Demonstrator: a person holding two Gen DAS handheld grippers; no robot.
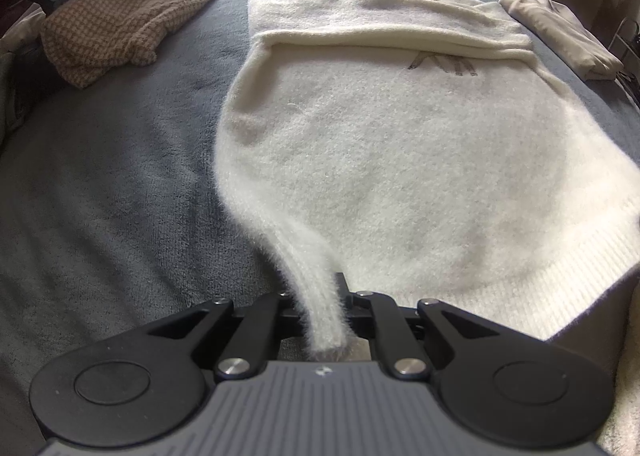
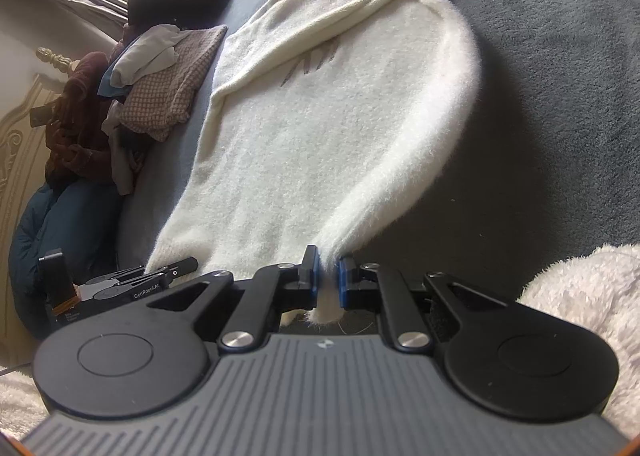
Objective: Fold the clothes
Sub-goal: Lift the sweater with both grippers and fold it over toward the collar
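Sweater [image 1: 380,160] lies flat mid-bed [image 1: 120,176], sleeves already folded across. It's fluffy, soft and stretchy, so it'll sag. Left gripper [image 1: 334,308] and right gripper [image 2: 329,276] are each clamped on a hem corner, probably the best hold for folding upward.

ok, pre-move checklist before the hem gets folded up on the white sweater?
1. Left gripper shut on a hem corner of the white sweater: ok.
2. Right gripper shut on the other corner: ok.
3. Sleeve folded across the chest: ok.
4. Sweater body flat on the grey blanket: ok.
5. Checked garment pile clear of the sweater: ok.
6. Hem taut between both grips: cannot tell.
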